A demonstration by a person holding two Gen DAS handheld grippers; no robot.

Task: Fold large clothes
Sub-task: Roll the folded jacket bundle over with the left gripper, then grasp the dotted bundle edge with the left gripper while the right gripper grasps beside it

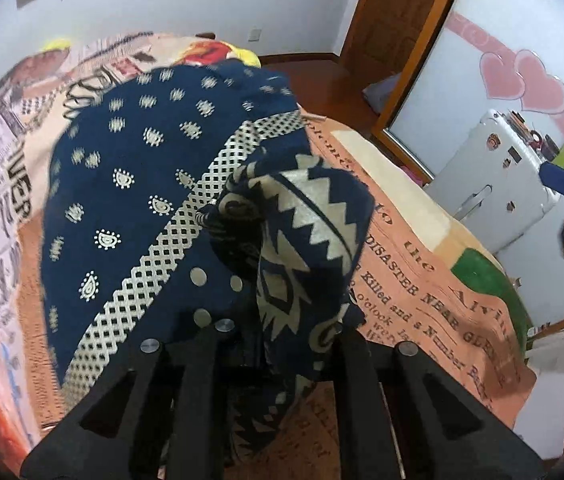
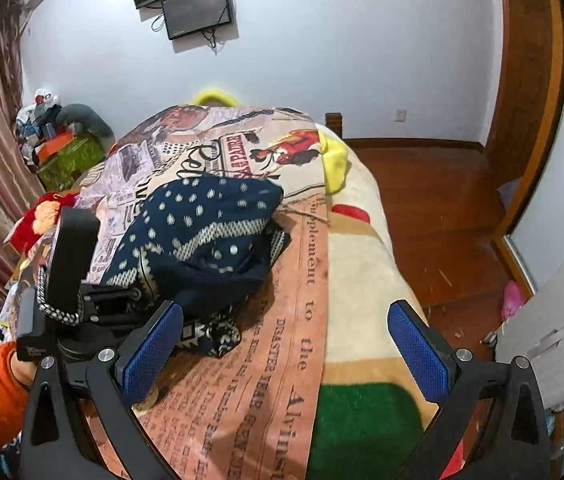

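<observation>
Garment (image 1: 170, 184) pinched in left tool (image 1: 278, 344); right tool (image 2: 285, 344) wide over "DISASTER NEAR" bedspread (image 2: 282, 380).

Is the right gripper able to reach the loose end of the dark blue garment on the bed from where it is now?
Probably yes. The right gripper is open and empty, and the dark blue garment lies just ahead by its left finger. Nothing stands between them; the left gripper holds another part.

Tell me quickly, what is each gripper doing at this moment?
Left gripper: closed on the dark blue patterned garment, with part of it lifted off the bed.
Right gripper: open, holding nothing.
</observation>
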